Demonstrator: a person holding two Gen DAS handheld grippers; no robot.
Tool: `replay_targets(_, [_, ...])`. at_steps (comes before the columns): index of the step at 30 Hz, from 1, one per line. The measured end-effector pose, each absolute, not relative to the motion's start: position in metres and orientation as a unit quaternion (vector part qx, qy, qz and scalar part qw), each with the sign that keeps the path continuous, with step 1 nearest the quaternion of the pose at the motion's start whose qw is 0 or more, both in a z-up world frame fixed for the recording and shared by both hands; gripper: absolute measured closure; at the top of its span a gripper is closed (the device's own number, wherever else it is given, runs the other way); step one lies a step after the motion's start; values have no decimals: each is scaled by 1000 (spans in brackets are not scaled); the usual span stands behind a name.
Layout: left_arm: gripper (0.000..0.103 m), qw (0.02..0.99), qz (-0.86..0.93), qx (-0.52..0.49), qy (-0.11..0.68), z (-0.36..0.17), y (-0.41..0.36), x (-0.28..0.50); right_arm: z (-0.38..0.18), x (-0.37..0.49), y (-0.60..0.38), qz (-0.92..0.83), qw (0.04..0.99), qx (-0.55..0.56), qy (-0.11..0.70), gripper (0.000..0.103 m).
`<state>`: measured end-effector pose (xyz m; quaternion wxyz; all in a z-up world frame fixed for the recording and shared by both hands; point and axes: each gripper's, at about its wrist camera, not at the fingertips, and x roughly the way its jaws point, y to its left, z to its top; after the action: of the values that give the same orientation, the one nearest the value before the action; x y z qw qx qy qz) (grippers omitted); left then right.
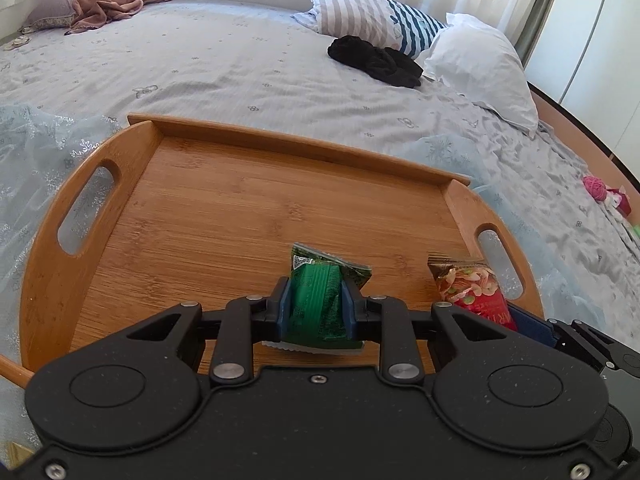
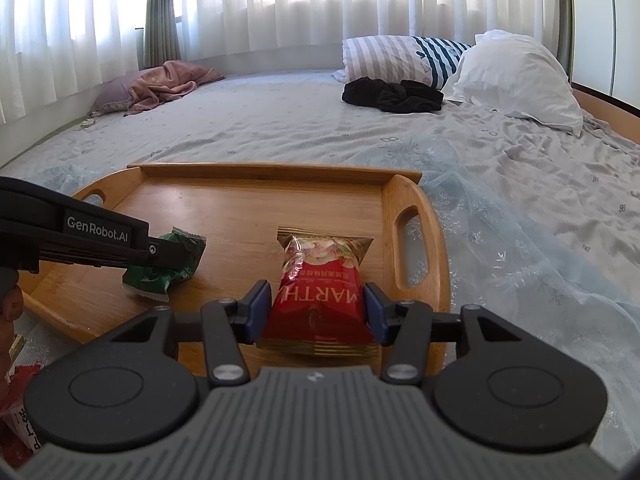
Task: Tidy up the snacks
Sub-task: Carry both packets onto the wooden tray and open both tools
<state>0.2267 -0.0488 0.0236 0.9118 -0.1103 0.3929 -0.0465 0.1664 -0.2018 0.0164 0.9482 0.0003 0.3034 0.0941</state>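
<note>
A wooden tray [image 1: 224, 200] with two handle slots lies on the bed; it also shows in the right wrist view [image 2: 248, 200]. My left gripper [image 1: 316, 304] is shut on a green snack packet [image 1: 320, 292] just above the tray's near part; the packet also shows in the right wrist view [image 2: 176, 264]. My right gripper [image 2: 316, 308] is shut on a red snack packet [image 2: 320, 280] over the tray's right side, near the right handle. The red packet also shows in the left wrist view [image 1: 472, 284].
The tray rests on a pale blue lace cloth [image 2: 500, 240] over a grey bedsheet [image 1: 240, 60]. Pillows [image 2: 516, 76], black clothing [image 2: 392, 94] and a pink blanket [image 1: 112, 4] lie at the far side. More packets [image 2: 16, 420] lie at the lower left.
</note>
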Motion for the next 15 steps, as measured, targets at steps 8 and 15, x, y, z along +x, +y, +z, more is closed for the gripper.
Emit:
replay_targets(8, [49,916,-50,-82,390,41,-46,208,29,151,-198,94,954,-9,284,18])
replay_targets(15, [22,925,-56,-63,372,58,-34,168,44,127,-201,89,960,-2,266,15])
